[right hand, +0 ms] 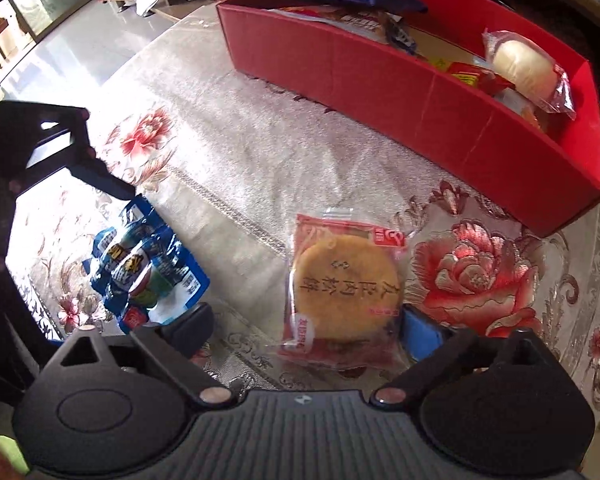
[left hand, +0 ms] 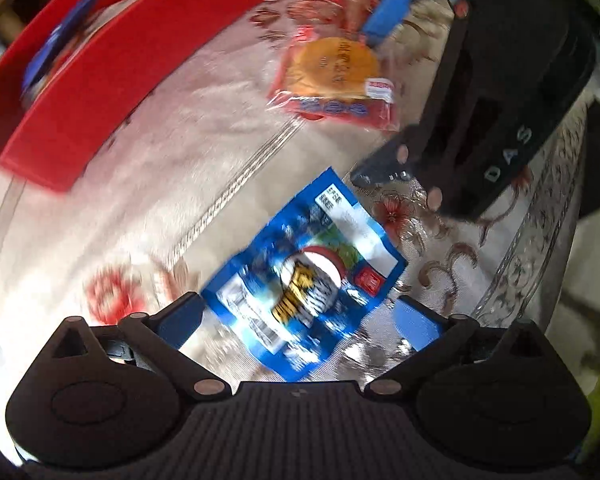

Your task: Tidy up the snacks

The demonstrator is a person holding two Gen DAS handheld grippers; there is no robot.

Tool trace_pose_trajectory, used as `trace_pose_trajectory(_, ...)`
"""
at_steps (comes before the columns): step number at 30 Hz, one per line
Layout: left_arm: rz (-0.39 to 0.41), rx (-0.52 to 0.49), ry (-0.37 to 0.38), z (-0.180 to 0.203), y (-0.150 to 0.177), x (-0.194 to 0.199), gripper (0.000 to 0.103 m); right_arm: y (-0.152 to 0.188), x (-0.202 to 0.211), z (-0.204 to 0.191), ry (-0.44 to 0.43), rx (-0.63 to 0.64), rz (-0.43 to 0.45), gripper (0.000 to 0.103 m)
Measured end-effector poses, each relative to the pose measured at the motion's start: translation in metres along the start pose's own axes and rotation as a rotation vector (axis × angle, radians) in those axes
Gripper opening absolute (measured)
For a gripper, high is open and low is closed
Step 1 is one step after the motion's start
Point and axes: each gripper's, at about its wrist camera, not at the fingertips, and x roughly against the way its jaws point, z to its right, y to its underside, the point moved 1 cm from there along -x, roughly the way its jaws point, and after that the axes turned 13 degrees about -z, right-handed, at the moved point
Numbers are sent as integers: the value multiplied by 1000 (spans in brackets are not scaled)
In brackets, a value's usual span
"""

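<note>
Snacks lie on the flowered tablecloth (right hand: 260, 152): a blue packet (left hand: 304, 276) sits between the wide-spread jaws of the left gripper (left hand: 300, 320), untouched by its pads, and a round pastry in red wrap (right hand: 344, 284) lies flat between the wide jaws of the right gripper (right hand: 308, 328). Beyond both, a red box (right hand: 420, 88) holds more wrapped snacks.

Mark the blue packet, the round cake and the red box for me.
blue packet (left hand: 304, 280), left wrist view, printed middle.
round cake (right hand: 346, 286), right wrist view, centre of the cake.
red box (right hand: 400, 92), right wrist view, near side wall.
</note>
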Motion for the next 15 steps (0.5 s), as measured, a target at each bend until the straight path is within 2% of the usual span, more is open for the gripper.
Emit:
trace_pose_trajectory(3,15,71,21,5,9,-1,101,0,-2,1,-11,-6,5,103)
trace_pose_trajectory(5,26,58,-3,17,16,0,101,1,-2,1,-10,-8,10,103)
trace_pose_trajectory(8,21,-30,-73,31,13,2,101,2,-2,1,-9,-25,23,103)
trace_pose_trajectory(11,33,-196,-187,44,7,4,102,1,-2,1,-5,-19,23,103)
trace_pose_trajectory(13,27,-260,-195,46,-3,2,103,1,-1,2,-9,-25,26,103)
trace_pose_trajectory(15,15,-274,-154,42,-14,0,103,1,0,6,-30,-42,34,103)
